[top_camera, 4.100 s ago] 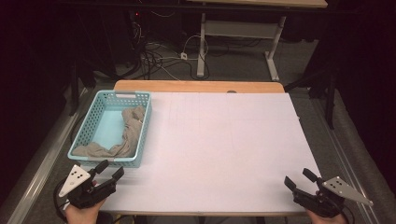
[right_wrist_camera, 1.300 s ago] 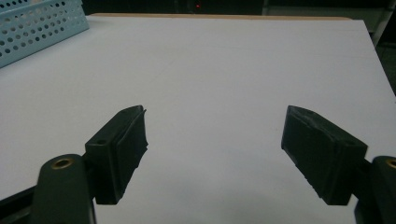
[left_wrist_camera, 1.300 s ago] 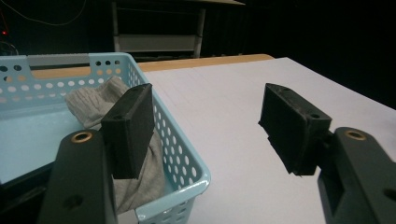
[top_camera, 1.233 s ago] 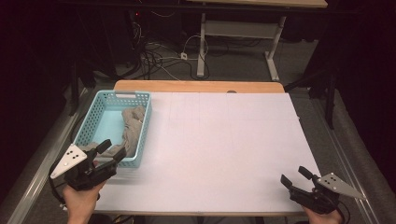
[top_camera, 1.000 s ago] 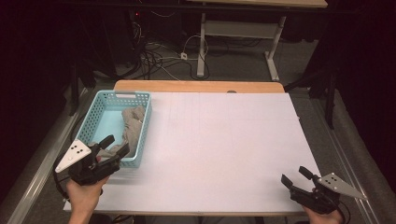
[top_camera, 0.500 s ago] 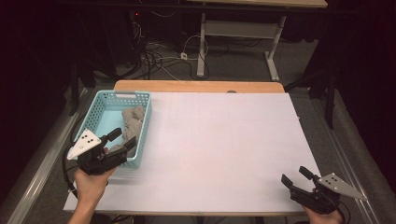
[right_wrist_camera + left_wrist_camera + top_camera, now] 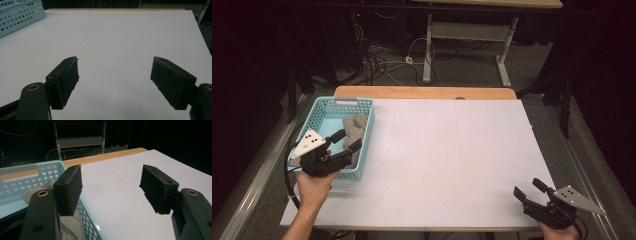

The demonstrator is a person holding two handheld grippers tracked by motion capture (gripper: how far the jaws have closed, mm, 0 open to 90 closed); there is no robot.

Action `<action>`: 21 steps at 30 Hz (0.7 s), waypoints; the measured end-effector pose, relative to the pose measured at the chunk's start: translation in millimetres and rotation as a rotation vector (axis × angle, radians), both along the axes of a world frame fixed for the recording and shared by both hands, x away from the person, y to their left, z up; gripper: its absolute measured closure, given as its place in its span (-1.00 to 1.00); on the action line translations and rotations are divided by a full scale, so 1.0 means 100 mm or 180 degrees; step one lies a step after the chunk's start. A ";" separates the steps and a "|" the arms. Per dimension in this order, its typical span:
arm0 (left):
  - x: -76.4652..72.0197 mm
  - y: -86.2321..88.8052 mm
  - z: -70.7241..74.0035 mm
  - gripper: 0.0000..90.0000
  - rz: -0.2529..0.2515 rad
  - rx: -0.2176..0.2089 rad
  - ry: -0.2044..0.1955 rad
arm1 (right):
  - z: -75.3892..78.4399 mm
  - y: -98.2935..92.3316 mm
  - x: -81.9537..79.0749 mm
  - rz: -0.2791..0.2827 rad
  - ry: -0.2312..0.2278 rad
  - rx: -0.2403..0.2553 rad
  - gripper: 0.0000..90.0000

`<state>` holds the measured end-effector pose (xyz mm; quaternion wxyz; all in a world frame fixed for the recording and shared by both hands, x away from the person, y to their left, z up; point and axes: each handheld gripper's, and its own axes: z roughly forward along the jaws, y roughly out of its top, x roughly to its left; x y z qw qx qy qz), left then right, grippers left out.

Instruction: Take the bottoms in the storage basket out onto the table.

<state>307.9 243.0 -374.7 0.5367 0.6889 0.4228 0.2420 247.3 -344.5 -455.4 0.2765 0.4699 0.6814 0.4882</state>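
Lying in the blue basket (image 7: 323, 108) at left of frame, grey cloth (image 7: 354, 127) sat just beyond the open, empty left gripper (image 7: 346, 140); right gripper (image 7: 526, 189) gaped empty, lower right.

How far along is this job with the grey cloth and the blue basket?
Barely begun. Nothing looks done: the grey cloth lies crumpled in the blue basket. In hand: the left gripper hovers open over the basket's near end, holding nothing. The right gripper waits open at the table's near corner. Grasping the cloth is left.
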 end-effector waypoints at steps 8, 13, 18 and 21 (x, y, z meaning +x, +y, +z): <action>0.15 -0.04 0.04 -0.27 0.0042 0.0031 0.0054 | 0.00 0.01 0.00 0.0005 0.0011 0.0001 -0.50; 0.26 -0.04 0.05 -0.29 0.0088 0.0070 0.0132 | 0.00 0.00 0.01 0.0006 0.0019 0.0009 -0.50; 0.39 -0.06 0.06 -0.32 0.0129 0.0136 0.0236 | 0.00 0.01 0.01 0.0005 0.0017 0.0010 -0.50; 0.44 -0.07 0.07 -0.32 0.0135 0.0160 0.0270 | 0.00 0.00 0.01 0.0005 0.0018 0.0007 -0.50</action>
